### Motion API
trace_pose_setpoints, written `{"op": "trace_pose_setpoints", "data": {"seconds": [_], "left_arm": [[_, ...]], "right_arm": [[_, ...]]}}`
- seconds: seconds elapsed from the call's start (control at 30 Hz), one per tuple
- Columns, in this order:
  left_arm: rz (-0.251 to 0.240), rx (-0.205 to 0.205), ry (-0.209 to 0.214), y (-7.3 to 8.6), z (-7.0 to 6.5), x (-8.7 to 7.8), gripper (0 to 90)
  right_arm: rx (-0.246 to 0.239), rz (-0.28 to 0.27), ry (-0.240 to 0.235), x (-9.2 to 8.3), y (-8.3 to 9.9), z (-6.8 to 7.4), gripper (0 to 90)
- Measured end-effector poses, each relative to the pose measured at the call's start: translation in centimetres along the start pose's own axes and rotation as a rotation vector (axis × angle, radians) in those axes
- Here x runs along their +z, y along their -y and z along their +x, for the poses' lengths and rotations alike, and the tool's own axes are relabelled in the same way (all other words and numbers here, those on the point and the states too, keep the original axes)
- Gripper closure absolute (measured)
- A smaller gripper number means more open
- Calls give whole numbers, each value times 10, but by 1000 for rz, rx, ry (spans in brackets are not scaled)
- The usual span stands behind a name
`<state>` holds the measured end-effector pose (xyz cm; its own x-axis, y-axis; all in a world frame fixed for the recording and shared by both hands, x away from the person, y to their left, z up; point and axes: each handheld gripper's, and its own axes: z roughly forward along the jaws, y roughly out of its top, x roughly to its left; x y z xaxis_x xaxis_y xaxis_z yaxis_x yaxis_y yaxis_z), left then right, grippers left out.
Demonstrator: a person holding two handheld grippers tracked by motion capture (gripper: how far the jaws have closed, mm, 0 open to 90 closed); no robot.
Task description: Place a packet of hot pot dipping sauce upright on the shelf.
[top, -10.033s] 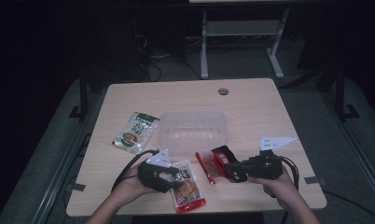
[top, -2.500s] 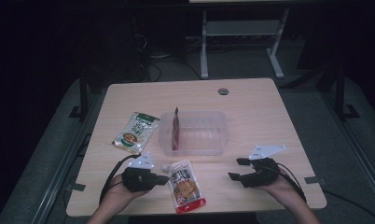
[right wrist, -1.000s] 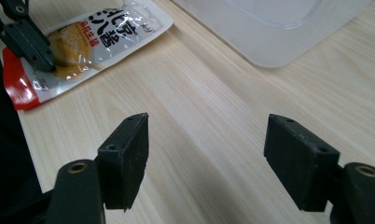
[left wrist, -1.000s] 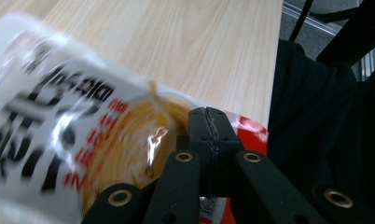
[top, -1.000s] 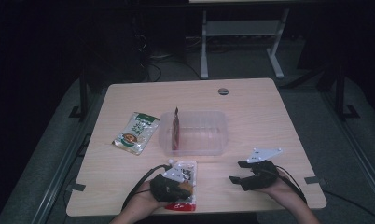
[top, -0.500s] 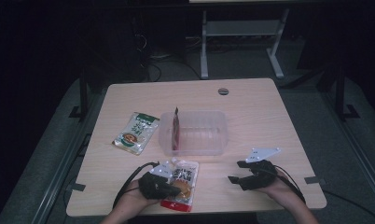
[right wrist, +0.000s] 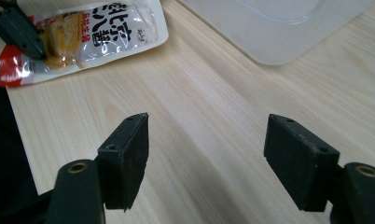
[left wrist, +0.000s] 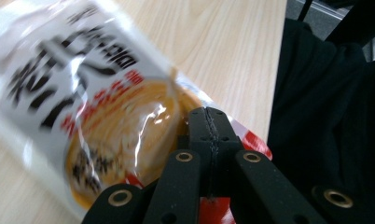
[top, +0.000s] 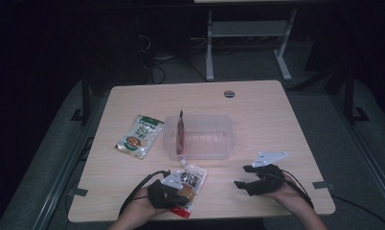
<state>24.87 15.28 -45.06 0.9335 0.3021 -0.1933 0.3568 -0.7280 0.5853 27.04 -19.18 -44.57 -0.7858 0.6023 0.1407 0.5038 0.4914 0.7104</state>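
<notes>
A: High view: left gripper has its jaws clamped on the glossy white-and-orange food pouch, at 6 o'clock of the clear plastic tub.

B: Next I'd guess lift it into the tub. Right gripper idles with jaws wide, holding nothing, over the pale wooden bench; dark room.

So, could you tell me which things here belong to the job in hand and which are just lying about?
Part of the job:
- white and orange pouch, pinched in the left gripper
- clear tub
- red packet standing in the tub
- green pouch, probably next

Lying about:
- right gripper, open and idle
- metal stand behind the table
</notes>
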Motion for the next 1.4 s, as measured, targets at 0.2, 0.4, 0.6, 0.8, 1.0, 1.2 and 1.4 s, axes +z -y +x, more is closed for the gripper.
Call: {"op": "trace_pose_setpoints", "data": {"seconds": [0.2, 0.4, 0.6, 0.8, 1.0, 1.2, 1.4], "left_arm": [[16, -26, -18, 9, 10, -11, 898], [29, -32, -56, 13, 17, -18, 898], [32, -48, -82, 17, 28, -25, 898], [8, -67, -70, 17, 28, -28, 897], [-20, -69, -144, 20, 34, -42, 890], [-16, -94, -177, 28, 44, -49, 890], [15, -96, -178, 29, 47, -42, 890]], "right_arm": [[2, 1, 2, 0, 0, 0, 304], [2, 4, 1, 1, 0, 0, 304], [3, 6, 0, 0, 0, -1, 304], [2, 15, -9, 2, 0, -1, 309], [-2, 12, -17, 1, 0, 0, 320], [13, 29, -42, 5, 0, 4, 313], [39, 32, -77, 11, -6, 9, 258]]}}
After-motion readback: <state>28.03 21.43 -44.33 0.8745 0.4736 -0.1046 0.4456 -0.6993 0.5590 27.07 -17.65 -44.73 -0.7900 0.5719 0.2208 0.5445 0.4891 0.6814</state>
